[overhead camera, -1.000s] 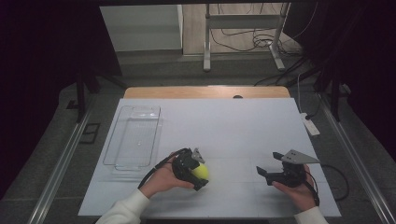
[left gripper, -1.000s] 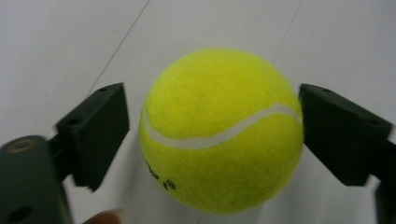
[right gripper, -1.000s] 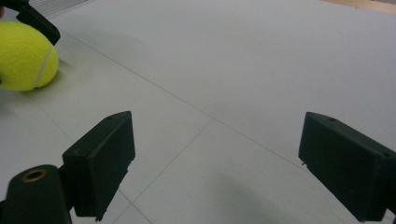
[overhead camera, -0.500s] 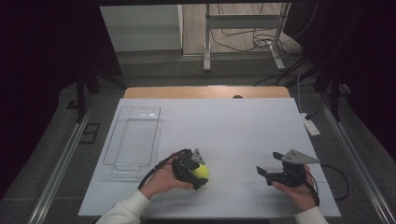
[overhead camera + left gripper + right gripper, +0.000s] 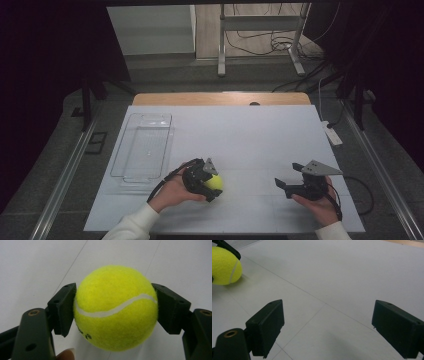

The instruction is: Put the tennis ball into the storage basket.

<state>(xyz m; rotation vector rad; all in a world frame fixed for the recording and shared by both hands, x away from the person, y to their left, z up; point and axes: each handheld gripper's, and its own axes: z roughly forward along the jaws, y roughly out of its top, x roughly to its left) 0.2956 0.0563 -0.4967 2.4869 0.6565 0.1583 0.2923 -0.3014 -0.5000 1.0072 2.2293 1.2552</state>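
While the white table [image 5: 260,135] spreads broad and bare ahead of both tools, the clear plastic tray [image 5: 145,147] lies just off the left gripper's [image 5: 214,186] outer side and a little farther from the person, its long axis running away toward the far edge. That is the relation the coming move likely turns on: the tray sits close beside the left hand [image 5: 172,192] and well apart from the right gripper [image 5: 281,185], so the left is the nearer arm for any carry into it. The right gripper rests low over the table with its jaws spread wide and nothing between them, pointing across toward the left one. The tennis ball [image 5: 115,307] is clamped between the left gripper's pads [image 5: 62,307], which press its two flanks, with its white seam running across from pad to pad; the jaws have just been closing and are now tight on it. The ball looks to rest on or just above the table, ahead of the left hand, on the side toward the right gripper and away from the tray
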